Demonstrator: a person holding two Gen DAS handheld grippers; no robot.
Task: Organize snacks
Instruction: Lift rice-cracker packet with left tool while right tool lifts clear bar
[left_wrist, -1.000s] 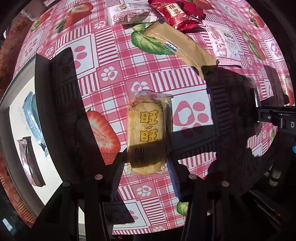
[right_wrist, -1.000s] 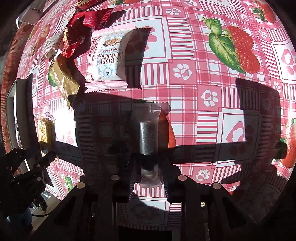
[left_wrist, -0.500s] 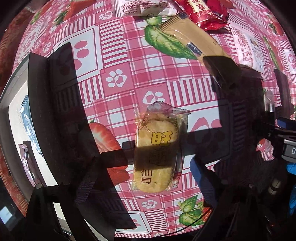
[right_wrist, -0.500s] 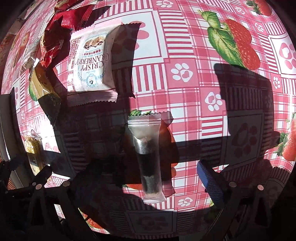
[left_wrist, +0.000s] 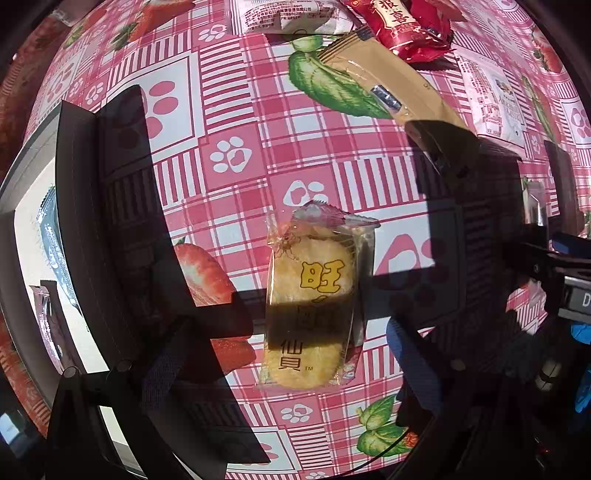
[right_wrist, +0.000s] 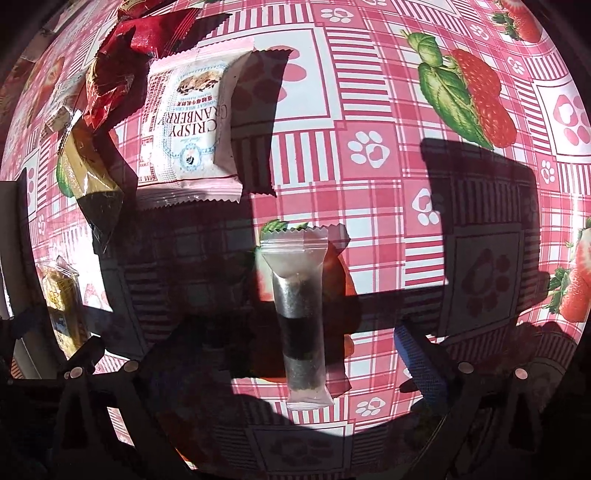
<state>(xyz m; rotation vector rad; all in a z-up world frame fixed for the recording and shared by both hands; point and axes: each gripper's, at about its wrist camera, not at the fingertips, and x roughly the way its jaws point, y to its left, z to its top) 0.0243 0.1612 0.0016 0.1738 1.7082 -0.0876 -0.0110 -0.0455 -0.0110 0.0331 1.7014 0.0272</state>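
left gripper (left_wrist: 284, 354) straddles the rice cracker pack (left_wrist: 310, 310), jaws wide; right gripper (right_wrist: 291, 354) straddles the clear dark-roll sachet (right_wrist: 301, 321), jaws wide, both aligned lengthwise for side-pinch pickup.

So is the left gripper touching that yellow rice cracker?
Apart. The left wrist view shows the left gripper open, tablecloth visible between each finger and the rice cracker.

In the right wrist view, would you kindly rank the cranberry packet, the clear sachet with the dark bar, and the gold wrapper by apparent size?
1. cranberry packet, clearly largest.
2. clear sachet.
3. gold wrapper, though it is partly shadowed and edge-distorted, so its rank against the sachet is unsure.
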